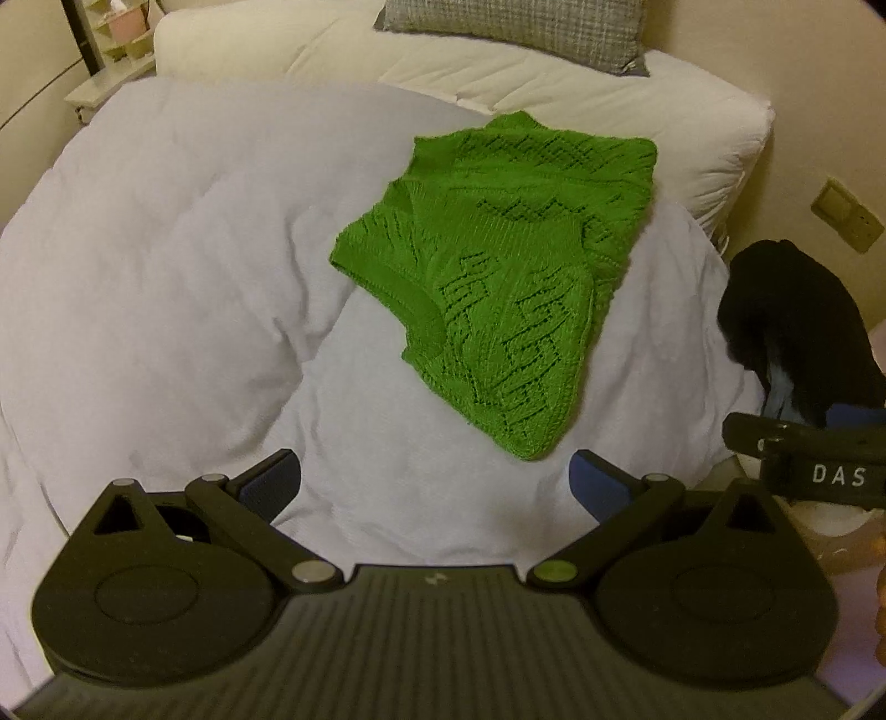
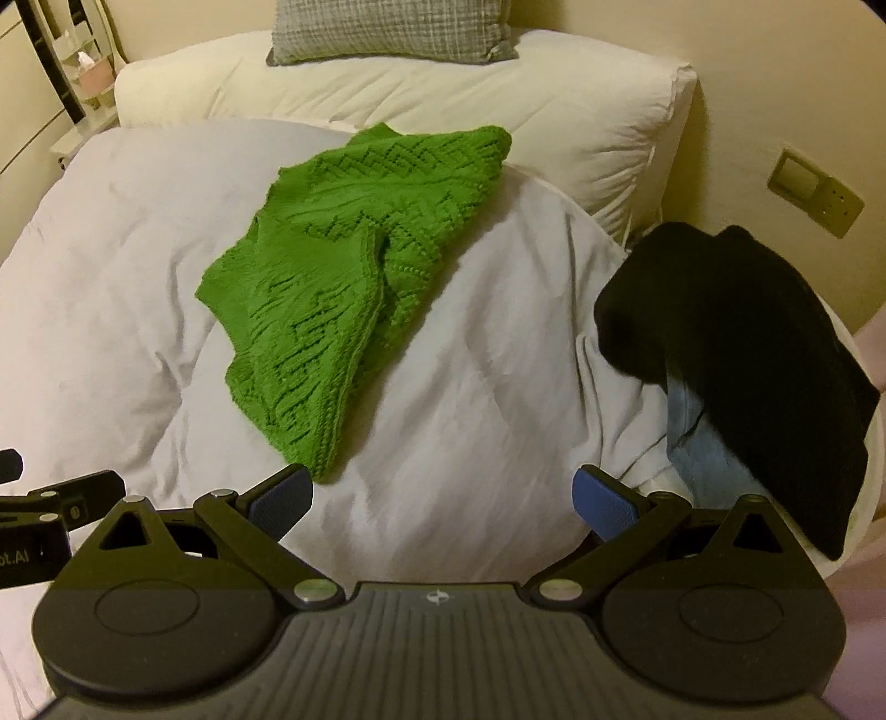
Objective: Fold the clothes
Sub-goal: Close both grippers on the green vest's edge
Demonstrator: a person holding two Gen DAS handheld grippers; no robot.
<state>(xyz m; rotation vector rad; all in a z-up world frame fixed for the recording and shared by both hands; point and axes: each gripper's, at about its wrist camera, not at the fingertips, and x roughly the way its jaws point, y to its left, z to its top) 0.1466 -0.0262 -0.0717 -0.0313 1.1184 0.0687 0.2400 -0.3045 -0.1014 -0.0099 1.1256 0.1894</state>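
I'm looking across a bed covered by a pale, rumpled duvet [image 1: 166, 266], with a cream pillow [image 1: 554, 83] lying across the head end and a grey woven cushion [image 1: 515, 27] propped on top of it against a beige wall; a wall switch plate [image 2: 814, 191] sits off to the right side. The green knitted sweater [image 1: 498, 277] lies on the duvet ahead of me, already folded into a rough, layered bundle with its lacy openwork pattern facing up, its far edge near the cream pillow and its near corner pointing back toward my grippers. At the right edge of the bed a black garment [image 2: 747, 343] is heaped over a light blue garment [image 2: 698, 443], well apart from the green one. My left gripper [image 1: 434, 482] hovers low over the bare duvet just short of the sweater's near corner, its blue-padded fingers [image 1: 271, 484] spread wide with nothing between them. My right gripper [image 2: 443, 493] sits beside it, likewise spread wide and empty, with its left pad just beside the sweater's near tip in that view and its right pad close to the blue garment. Each camera catches a sliver of the other gripper's black body at the frame edge. A small shelf with pale items [image 2: 88, 61] shows in the far left corner, too blurred to make out.
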